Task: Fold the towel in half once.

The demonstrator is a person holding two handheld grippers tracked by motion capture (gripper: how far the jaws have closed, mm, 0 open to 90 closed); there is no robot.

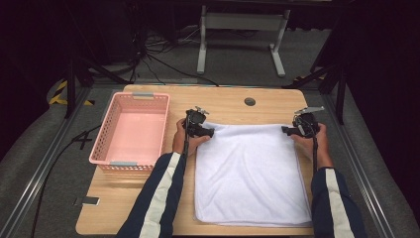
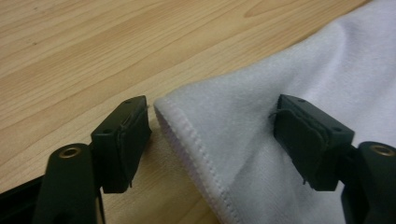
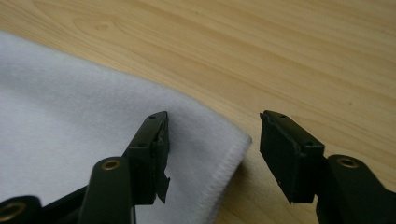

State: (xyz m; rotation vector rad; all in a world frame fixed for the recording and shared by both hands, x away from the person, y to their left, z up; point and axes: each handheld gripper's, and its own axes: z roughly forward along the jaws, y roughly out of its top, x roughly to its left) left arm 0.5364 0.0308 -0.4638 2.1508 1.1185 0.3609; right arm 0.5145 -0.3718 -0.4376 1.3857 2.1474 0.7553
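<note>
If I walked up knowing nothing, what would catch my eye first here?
Probably the white towel spread flat over the middle of the wooden table, with the left gripper and right gripper poised open at its two far corners. Next, the empty pink basket at the table's left edge.

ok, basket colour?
Pink, with grey handle tabs on its short ends: the basket shows best in the high view.

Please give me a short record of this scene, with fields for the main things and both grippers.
surface: wooden table
cloth: white towel, lying flat
basket: pink basket, left of the towel, nothing inside
left gripper: open, jaws on both sides of the towel's far left corner
right gripper: open, jaws on both sides of the far right corner
</note>
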